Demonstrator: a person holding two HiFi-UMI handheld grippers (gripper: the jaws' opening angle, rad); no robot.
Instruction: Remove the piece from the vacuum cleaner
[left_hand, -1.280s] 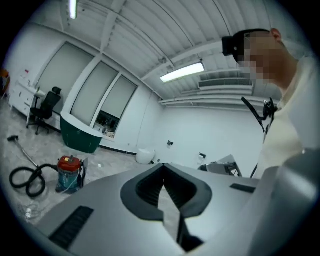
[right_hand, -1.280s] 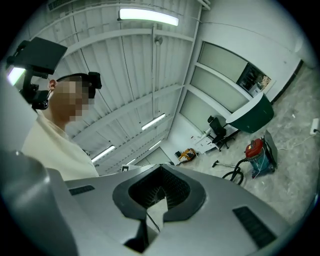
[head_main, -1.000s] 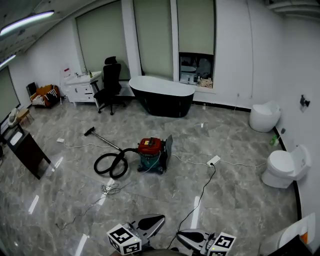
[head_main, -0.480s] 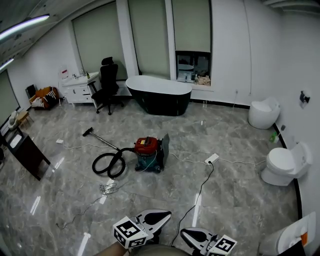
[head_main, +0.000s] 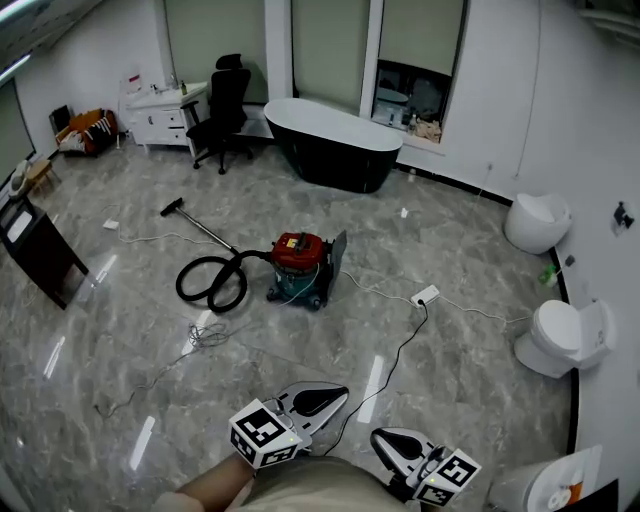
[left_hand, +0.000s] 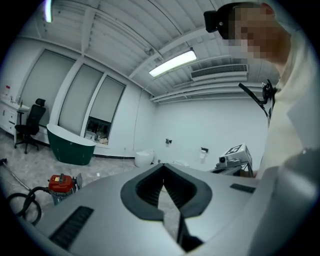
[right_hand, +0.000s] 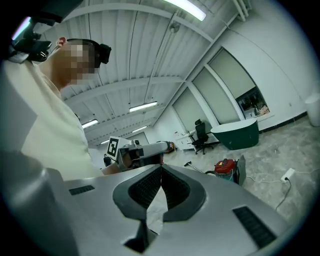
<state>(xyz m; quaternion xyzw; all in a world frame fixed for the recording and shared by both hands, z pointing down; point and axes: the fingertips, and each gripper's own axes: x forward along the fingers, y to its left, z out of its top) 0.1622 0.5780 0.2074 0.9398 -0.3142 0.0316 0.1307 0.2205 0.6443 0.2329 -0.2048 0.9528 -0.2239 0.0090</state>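
Now closed, empty: left gripper (head_main: 340, 394), right gripper (head_main: 379, 438)

Bathroom showroom or mock-up, big open hall: freestanding bathtub (head_main: 340, 145) far ahead of the jaws, toilet (head_main: 560, 338) ahead-right, vanity (head_main: 165, 115) far ahead-left, glossy marble-tile floor (head_main: 480, 400) under them.

The left tool (head_main: 335, 393) and right tool (head_main: 385, 442) are held low, just ahead of the person's torso (head_main: 300, 492), side by side and apart. Both point forward with jaws pressed together, nothing between them.
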